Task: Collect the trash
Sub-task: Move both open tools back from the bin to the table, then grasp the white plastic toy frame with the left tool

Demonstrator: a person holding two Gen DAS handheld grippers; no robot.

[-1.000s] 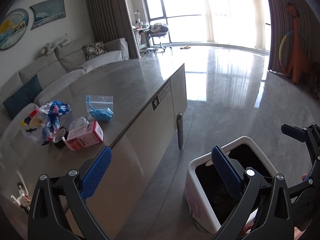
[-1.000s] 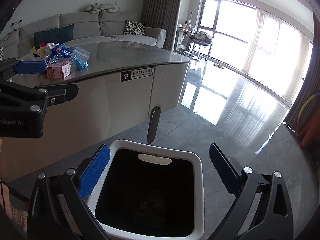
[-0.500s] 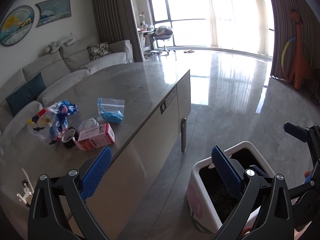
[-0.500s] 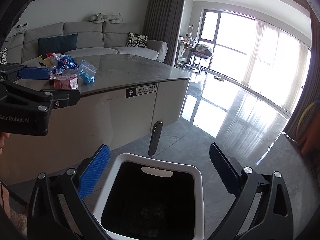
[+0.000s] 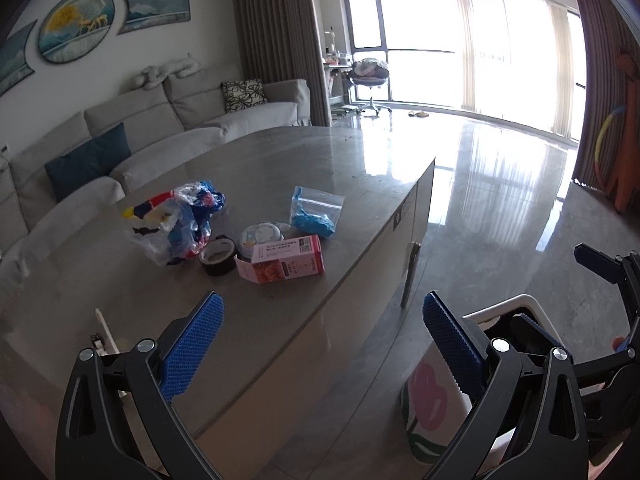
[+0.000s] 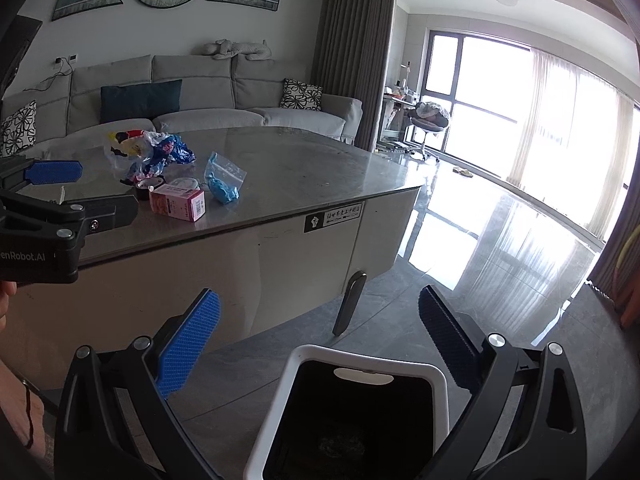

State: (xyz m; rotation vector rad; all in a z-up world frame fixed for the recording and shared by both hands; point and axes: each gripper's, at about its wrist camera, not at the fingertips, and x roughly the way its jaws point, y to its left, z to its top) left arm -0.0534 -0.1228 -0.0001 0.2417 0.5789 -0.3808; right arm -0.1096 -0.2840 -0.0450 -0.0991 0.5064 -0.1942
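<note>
Pink, the box [image 5: 286,259] lies on the table [image 5: 280,160] just ahead of your left claw [image 5: 320,332], long axis crosswise, amid the trash; both claws gape empty, your right claw [image 6: 320,332] hanging over the bin [image 6: 304,364], farther away.

Left black plastic two-finger gripper [image 5: 320,340]: angular frame arms, round silver screws at the pivots, blue ridged rubber pads [image 5: 191,351] on the fingers. Right black plastic two-finger gripper [image 6: 316,340]: built alike. White lettering "enRobot.AI" is read on the left gripper's body in the right wrist view.
</note>
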